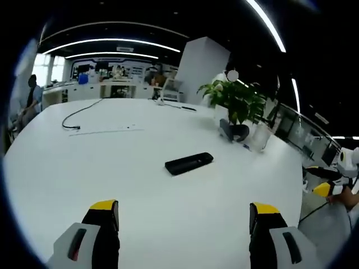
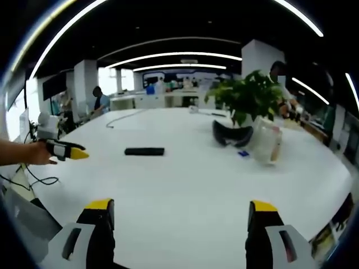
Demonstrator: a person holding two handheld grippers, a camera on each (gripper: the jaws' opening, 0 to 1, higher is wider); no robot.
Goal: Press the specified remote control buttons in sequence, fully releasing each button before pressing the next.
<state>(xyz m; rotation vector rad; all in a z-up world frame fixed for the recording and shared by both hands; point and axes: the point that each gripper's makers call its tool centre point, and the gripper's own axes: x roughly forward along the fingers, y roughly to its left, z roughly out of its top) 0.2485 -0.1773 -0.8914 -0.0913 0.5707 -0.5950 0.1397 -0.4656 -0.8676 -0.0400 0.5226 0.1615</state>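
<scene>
A: Where is the remote?

B: In the left gripper view it lies flat on the white table, a little right of the frame's centre, a dark slim bar angled slightly. In the right gripper view the same remote sits left of centre, well apart from everything else.

A: And the tongs?

B: The left tongs rise from the bottom of their own view, yellow-tipped jaws spread wide with bare table between them, pinching nothing. The right tongs are likewise spread and hold nothing. Both are well short of the remote.

A: Anything else on the table?

B: A potted plant stands in the upper right of the left gripper view, with a dark curved object at its base and a clear wrapped thing just beside it. A thin black cable trails across the upper left.

A: Does one pair of tongs show in the other view?

B: Yes. At the left edge of the right gripper view a hand holds the left tongs, yellow tip pointing toward the remote.
</scene>
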